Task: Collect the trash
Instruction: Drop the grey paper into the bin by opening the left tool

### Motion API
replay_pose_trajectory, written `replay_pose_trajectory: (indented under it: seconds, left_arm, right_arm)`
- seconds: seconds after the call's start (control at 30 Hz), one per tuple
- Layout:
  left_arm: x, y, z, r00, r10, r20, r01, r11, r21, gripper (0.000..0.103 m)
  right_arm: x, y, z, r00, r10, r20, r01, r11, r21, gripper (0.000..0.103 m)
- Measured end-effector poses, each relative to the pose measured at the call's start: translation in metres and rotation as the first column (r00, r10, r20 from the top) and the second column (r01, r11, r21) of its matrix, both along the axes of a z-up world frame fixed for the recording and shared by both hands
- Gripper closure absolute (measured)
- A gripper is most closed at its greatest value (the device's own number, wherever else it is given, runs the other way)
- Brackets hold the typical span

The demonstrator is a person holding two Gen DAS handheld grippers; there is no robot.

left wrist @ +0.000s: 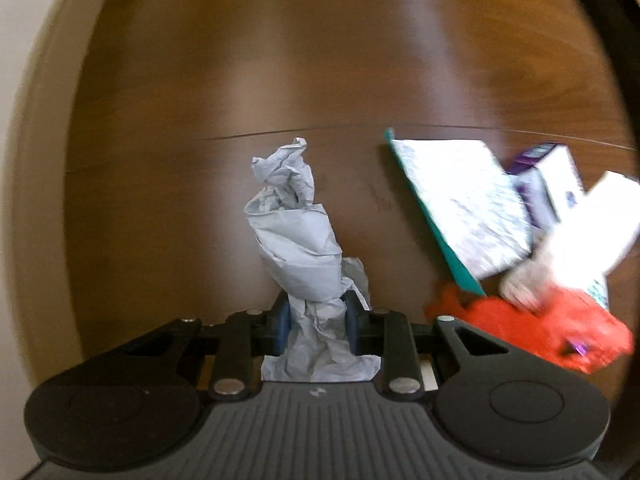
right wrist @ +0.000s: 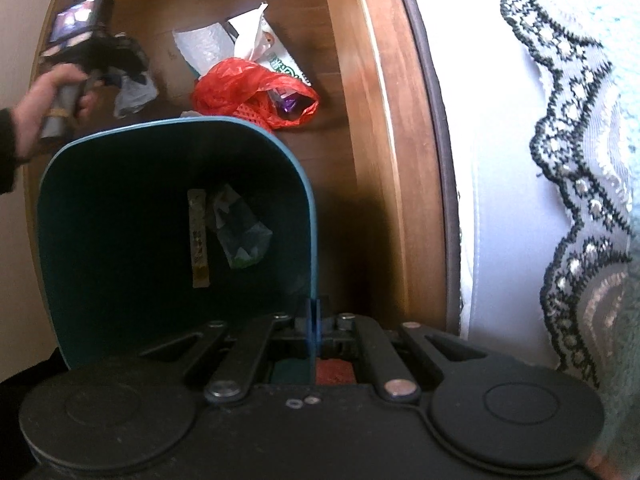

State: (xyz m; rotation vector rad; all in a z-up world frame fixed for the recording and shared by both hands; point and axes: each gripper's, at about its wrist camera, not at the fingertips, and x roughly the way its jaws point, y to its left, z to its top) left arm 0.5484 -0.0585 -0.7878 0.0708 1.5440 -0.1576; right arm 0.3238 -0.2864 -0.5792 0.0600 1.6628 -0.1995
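- Left gripper: pads clamped on a crumpled grey paper wad, which stands up from the wooden floor. No earlier view is available to compare.
- Right gripper: jaws fully closed, pinching the near rim of the teal trash bin. The bin stands on the floor just in front of this gripper.
- Bin contents: a narrow yellowish sachet and a clear crumpled wrapper lie at the bottom.
- Remaining litter beside the wad: a red plastic bag, a teal-edged bubble mailer, and a purple-and-white carton, all touching or overlapping in one cluster. Blur obscures finer detail there.
- A white snack wrapper lies against the same cluster, seen from the right wrist.
- A person's hand grips the left tool's handle beyond the bin's far rim.
- Obstruction: the red bag lies just beyond the bin's far rim.
- Edges: a wooden furniture edge bounds the floor on one side, with lace-trimmed white fabric hanging beside it.
- Open room: bare floor extends past the wad, free to the far wall line.
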Motion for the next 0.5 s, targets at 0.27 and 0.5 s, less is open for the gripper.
replay_pose_trajectory:
  seconds: [0.27, 0.5]
  left_arm:
    - [-0.053, 0.018, 0.156, 0.987, -0.127, 0.096, 0.136, 0.986, -0.097, 0.077]
    - [-0.123, 0.009, 0.271, 0.959, -0.256, 0.117, 0.275, 0.942, -0.193, 0.077]
  right_arm:
    - [0.014, 0.003, 0.001, 0.992, 0.113, 0.057, -0.112, 0.993, -0.025, 0.102]
    - [0.017, 0.012, 0.006, 0.981, 0.18, 0.068, -0.177, 0.983, -0.035, 0.102]
